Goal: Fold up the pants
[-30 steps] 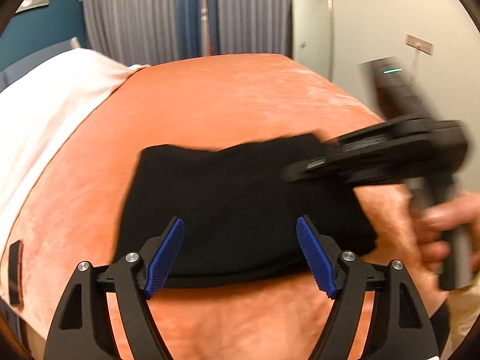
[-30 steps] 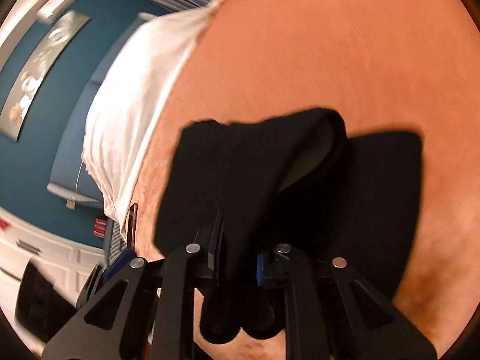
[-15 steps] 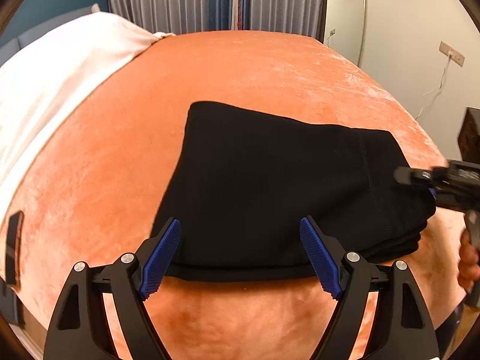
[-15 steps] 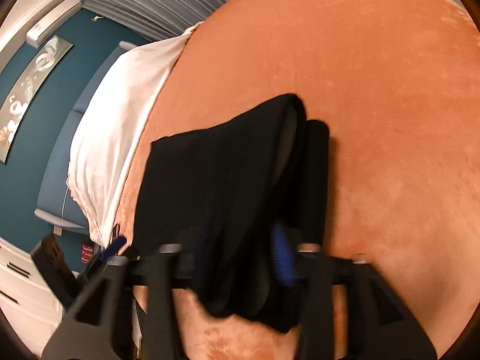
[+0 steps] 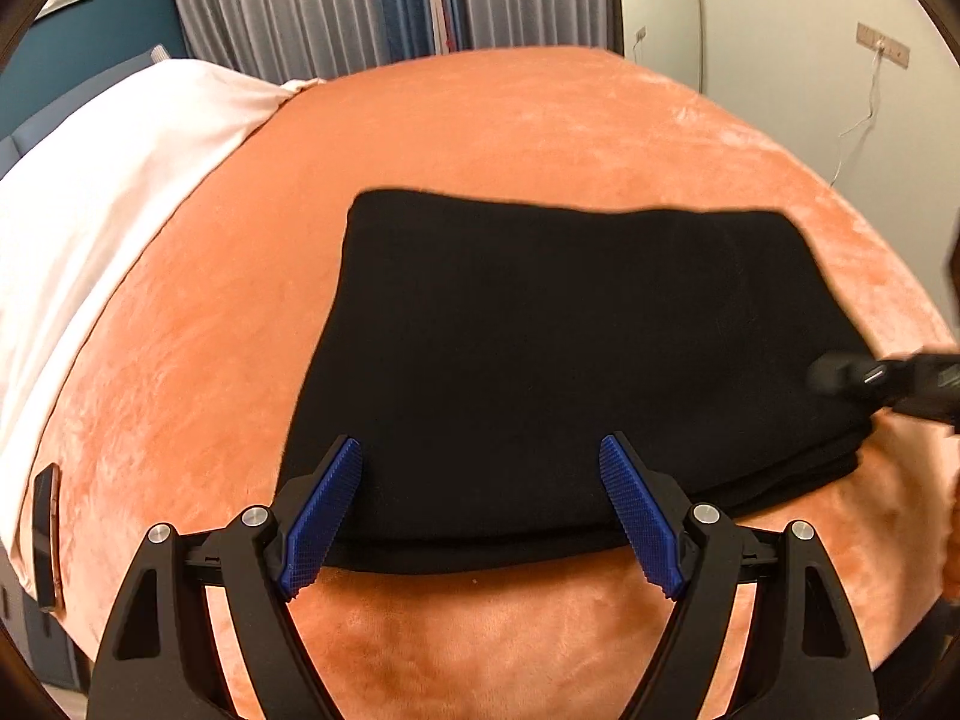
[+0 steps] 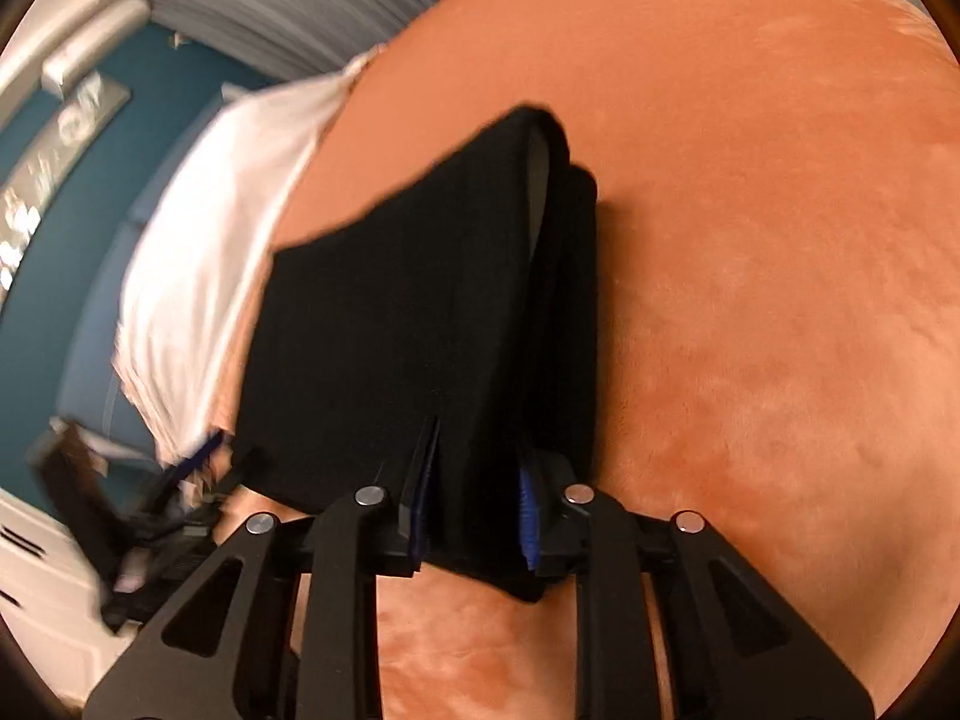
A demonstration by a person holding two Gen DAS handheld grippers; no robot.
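The left gripper [image 5: 480, 516] has its jaws spread wide, holding nothing, its blue pads [image 5: 321, 516] just over the near edge of the pants [image 5: 570, 348]. The right gripper [image 6: 474, 504] is clamped on the pants' right end, cloth bunched between its pads [image 6: 527, 510]. The black pants lie folded in a flat stack on the orange blanket [image 5: 510, 120]; a white pillow [image 5: 108, 180] lies beyond to the left.

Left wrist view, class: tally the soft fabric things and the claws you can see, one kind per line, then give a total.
Black pants: 1
Orange blanket: 1
White sheet: 1
Claws: 2, left claw and right claw
Total: 5
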